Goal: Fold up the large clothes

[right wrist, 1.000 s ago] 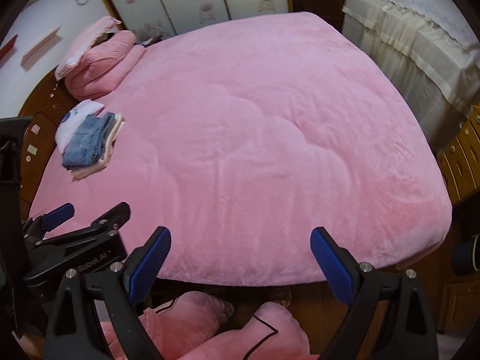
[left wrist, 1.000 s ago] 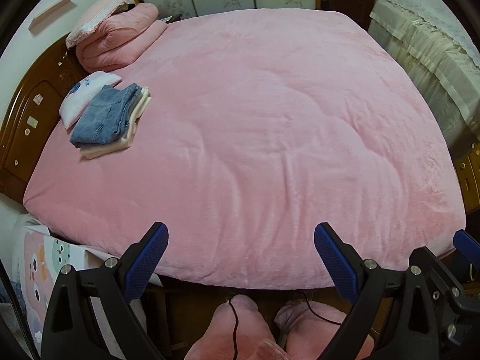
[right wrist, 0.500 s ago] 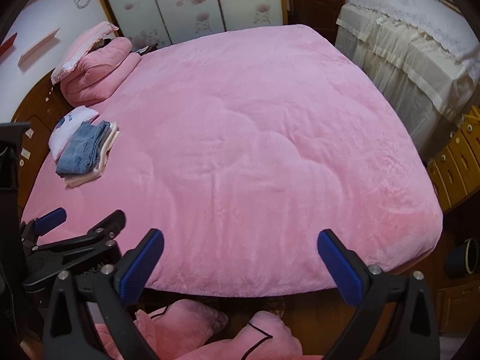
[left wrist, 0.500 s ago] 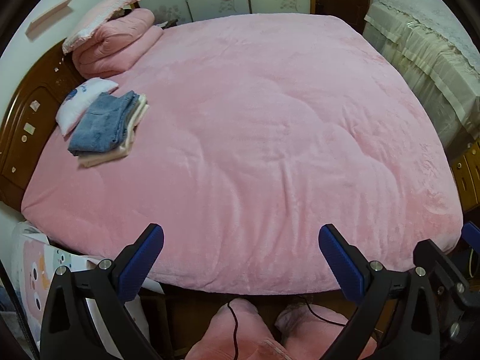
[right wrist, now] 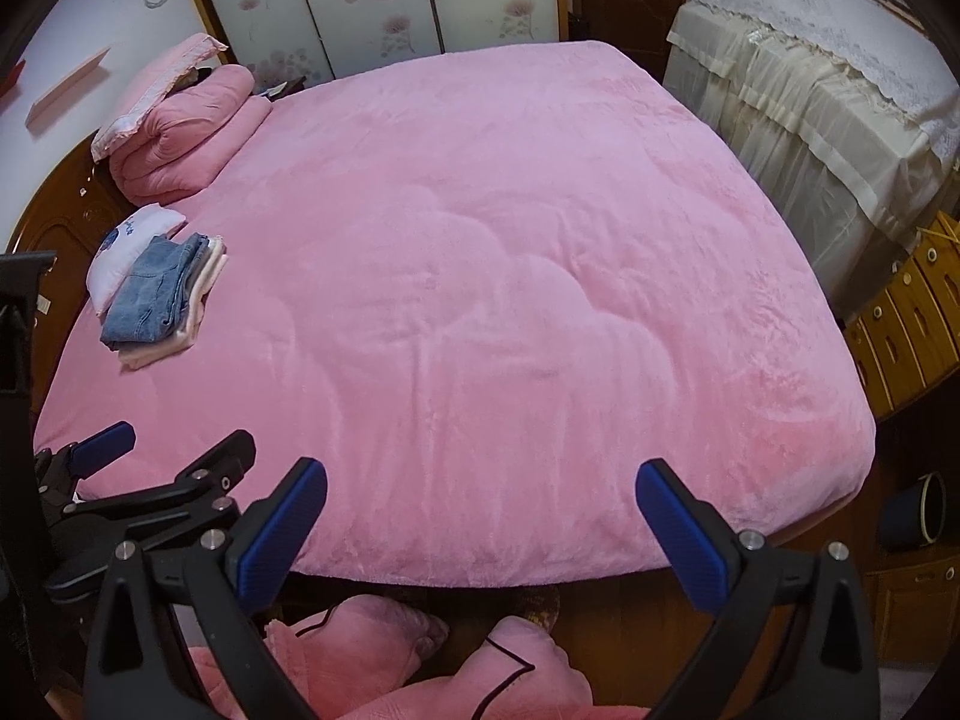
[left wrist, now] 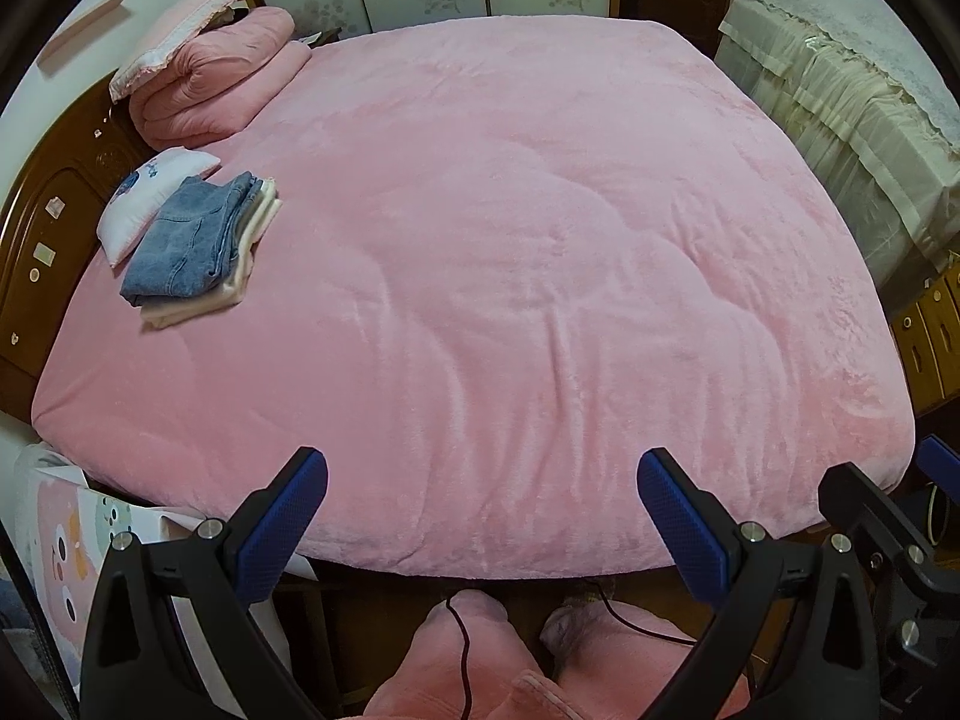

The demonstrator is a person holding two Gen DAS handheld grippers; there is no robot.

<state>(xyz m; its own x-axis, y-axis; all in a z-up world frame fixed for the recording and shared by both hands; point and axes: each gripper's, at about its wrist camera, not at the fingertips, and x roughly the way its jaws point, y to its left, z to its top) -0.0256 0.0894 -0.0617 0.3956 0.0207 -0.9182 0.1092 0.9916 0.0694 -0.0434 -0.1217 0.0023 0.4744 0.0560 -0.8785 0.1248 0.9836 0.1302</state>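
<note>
Pink bed cover (left wrist: 510, 252), blue denim jeans (left wrist: 186, 240), white doors with pink flowers (right wrist: 384, 6).

Pink bed (left wrist: 510, 276) carries folded jeans (left wrist: 186, 240), small pillow (left wrist: 150, 192), rolled quilt (left wrist: 210, 78).

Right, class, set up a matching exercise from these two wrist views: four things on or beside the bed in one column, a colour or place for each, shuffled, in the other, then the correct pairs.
Things:
1. folded jeans
2. rolled quilt
3. small pillow
4. draped furniture

Descriptions:
A. white with a blue print, by the headboard
B. cream lace cover, beside the bed
C. blue, on top of a cream folded garment
D. pink, under a pillow at the bed's far corner

Pairs: 1-C, 2-D, 3-A, 4-B
</note>
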